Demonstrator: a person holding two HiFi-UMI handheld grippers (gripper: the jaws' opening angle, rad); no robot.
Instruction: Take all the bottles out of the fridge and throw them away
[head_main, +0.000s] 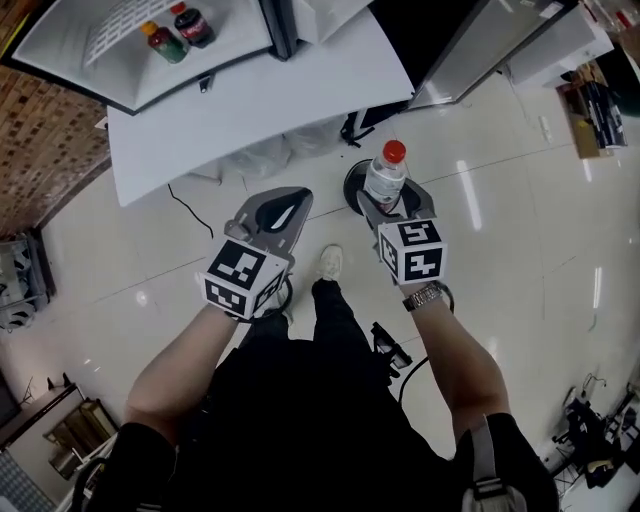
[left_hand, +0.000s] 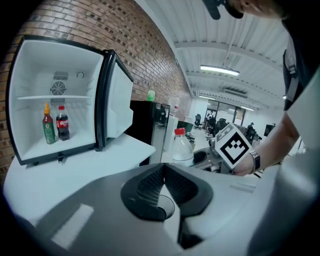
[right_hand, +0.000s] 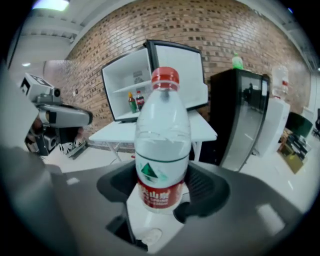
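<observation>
My right gripper (head_main: 390, 198) is shut on a clear water bottle (head_main: 385, 175) with a red cap and red label, held upright (right_hand: 162, 145) between both pads. It hangs over a dark round bin (head_main: 352, 186) on the floor. My left gripper (head_main: 283, 207) is beside it on the left, shut, with nothing between its pads (left_hand: 150, 182). The small white fridge (head_main: 60, 50) stands open on the white table (head_main: 300, 90). Inside it, a green bottle with an orange cap (head_main: 165, 43) and a cola bottle (head_main: 192, 25) stand side by side on its floor (left_hand: 55, 142).
A tall black cabinet with a glass door (right_hand: 235, 115) stands right of the table. A black bag (head_main: 358, 125) and pale plastic bags (head_main: 260, 155) lie under the table's edge. A cable (head_main: 190, 212) runs over the tiled floor. A brick wall (right_hand: 225, 30) is behind.
</observation>
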